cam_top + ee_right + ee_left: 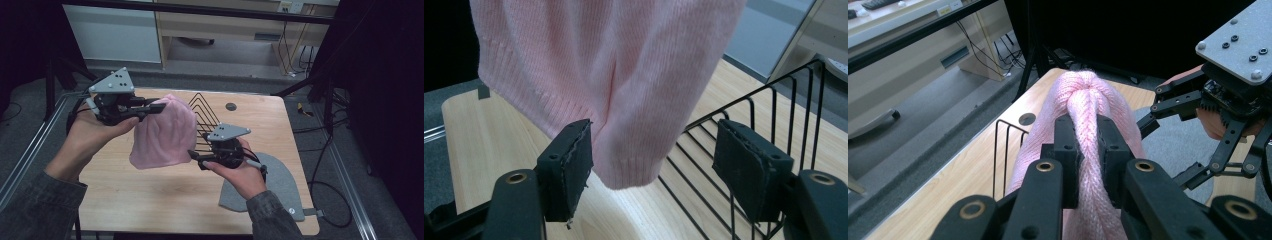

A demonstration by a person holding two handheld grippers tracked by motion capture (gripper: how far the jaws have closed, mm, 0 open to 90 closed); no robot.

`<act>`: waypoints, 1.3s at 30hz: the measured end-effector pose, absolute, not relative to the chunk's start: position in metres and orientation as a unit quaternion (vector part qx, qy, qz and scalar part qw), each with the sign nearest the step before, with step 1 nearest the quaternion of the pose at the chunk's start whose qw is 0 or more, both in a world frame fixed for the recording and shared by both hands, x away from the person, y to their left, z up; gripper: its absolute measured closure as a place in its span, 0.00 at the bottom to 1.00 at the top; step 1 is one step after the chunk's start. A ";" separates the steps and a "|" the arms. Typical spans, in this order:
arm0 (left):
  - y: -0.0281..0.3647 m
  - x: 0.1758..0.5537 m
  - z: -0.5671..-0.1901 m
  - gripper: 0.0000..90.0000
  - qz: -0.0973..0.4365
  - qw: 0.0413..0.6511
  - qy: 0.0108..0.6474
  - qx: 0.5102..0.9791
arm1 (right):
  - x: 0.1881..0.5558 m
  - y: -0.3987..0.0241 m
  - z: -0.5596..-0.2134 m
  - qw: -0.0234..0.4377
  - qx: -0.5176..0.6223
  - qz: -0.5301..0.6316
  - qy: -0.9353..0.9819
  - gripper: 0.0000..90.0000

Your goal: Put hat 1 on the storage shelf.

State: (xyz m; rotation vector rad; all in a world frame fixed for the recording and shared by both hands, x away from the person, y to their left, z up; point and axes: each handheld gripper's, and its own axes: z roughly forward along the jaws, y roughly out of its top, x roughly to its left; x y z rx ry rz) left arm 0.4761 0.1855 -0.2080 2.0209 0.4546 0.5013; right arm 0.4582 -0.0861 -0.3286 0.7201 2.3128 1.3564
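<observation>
A person's 2 hands come in from the bottom of the high view, each holding a set of black tongs above a light wooden table (150,200).

The left tongs (159,107), in the upper left of the high view, are clamped on a pink knitted garment (162,132). In the left gripper view, a bunched fold of the pink knit (1088,120) runs up the middle of the frame, pinched between the 2 black pads of the left tongs (1088,150). The garment hangs down from that grip in the centre of the high view, lifted off the table, in front of a black wire rack (205,115).

The right tongs (195,159) sit at the centre of the high view, just beside the garment's lower right edge. In the right gripper view, the 2 pads of the right tongs (654,170) stand apart at the bottom of the frame. The ribbed hem of the pink garment (624,100) hangs down between them; its fabric lies at the left pad, while the right pad is clear of it. The wire rack (764,125) rises at the right of that frame.

A grey felt mat (280,190) lies on the table at the lower right of the high view, partly under the right hand (245,175). The left hand (95,132) is at the left of that view.
</observation>
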 end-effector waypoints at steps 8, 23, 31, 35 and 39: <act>0.175 0.476 -0.204 0.91 0.203 0.488 0.179 0.830 | 0.465 -0.079 -0.319 0.183 0.250 0.473 0.825 0.36; 0.175 0.495 -0.195 0.90 0.215 0.497 0.195 0.818 | 0.479 -0.093 -0.302 0.169 0.239 0.488 0.822 0.89; 0.173 0.522 -0.188 0.90 0.235 0.506 0.199 0.806 | 0.505 -0.107 -0.278 0.181 0.240 0.489 0.819 0.91; 0.168 0.535 -0.184 0.90 0.241 0.507 0.206 0.802 | 0.520 -0.111 -0.271 0.186 0.245 0.487 0.817 0.91; 0.163 0.547 -0.182 0.90 0.242 0.505 0.211 0.801 | 0.533 -0.114 -0.269 0.187 0.251 0.483 0.818 0.91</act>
